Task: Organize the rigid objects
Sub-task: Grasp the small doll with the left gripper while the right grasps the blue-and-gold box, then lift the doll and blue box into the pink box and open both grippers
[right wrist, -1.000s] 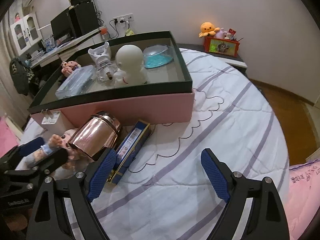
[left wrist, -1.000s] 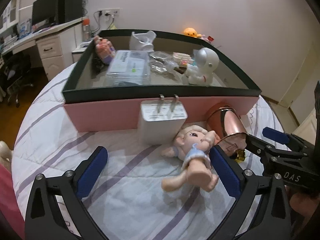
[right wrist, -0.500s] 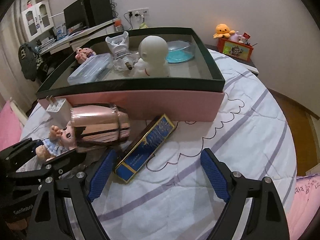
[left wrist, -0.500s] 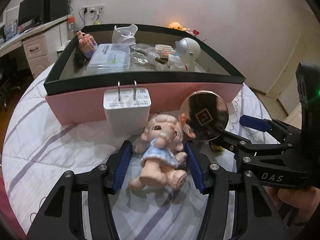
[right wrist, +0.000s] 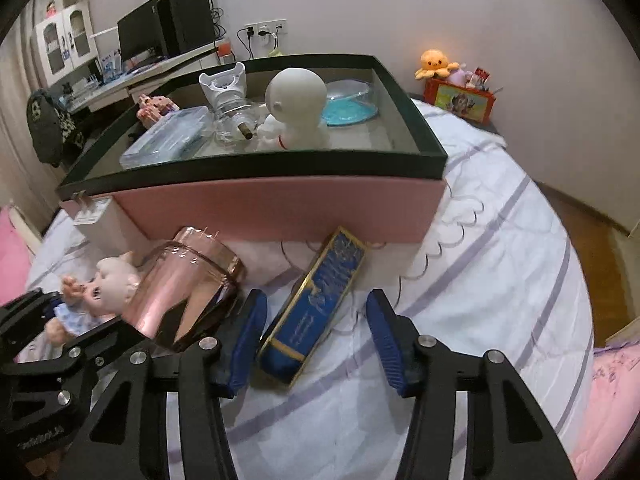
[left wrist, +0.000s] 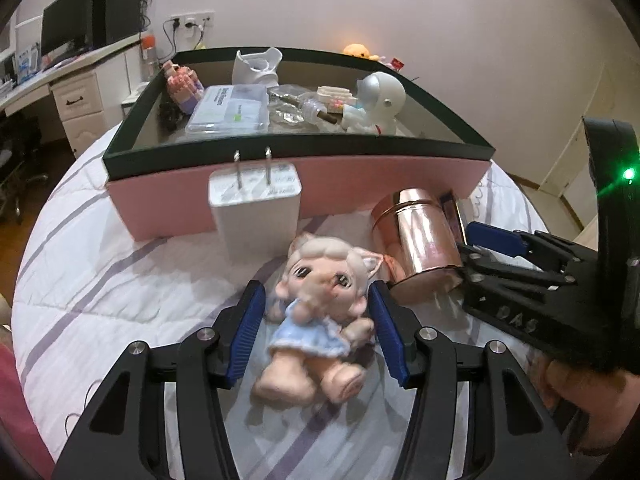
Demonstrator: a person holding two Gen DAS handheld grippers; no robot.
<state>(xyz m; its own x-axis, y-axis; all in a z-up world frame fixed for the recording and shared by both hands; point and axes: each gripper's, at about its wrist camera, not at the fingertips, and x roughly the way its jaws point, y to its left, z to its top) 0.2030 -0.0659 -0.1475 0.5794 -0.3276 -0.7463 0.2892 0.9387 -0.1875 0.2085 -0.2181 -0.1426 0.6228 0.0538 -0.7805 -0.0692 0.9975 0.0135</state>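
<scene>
A small doll (left wrist: pixel 320 312) in a blue dress lies on the striped bedsheet. My left gripper (left wrist: pixel 316 332) is shut on it, pads at both sides of its body. It also shows in the right wrist view (right wrist: pixel 92 292). A copper-pink cup (left wrist: pixel 420 240) lies on its side right of the doll. A blue and gold box (right wrist: pixel 316 304) lies between the pads of my right gripper (right wrist: pixel 316 340), which is open around it. A white plug adapter (left wrist: pixel 256 216) stands against the pink box (left wrist: pixel 360 184).
The pink box with a dark green rim (right wrist: pixel 260 168) holds a white astronaut figure (right wrist: pixel 292 112), a clear case (left wrist: pixel 228 108), a white holder (left wrist: pixel 258 66) and several small items. A desk (left wrist: pixel 68 80) stands at the left. A red toy box (right wrist: pixel 460 96) sits at the back right.
My left gripper has closed on the doll and lifted it a little. My right gripper has narrowed and come down around the blue and gold box. The copper cup has rolled.
</scene>
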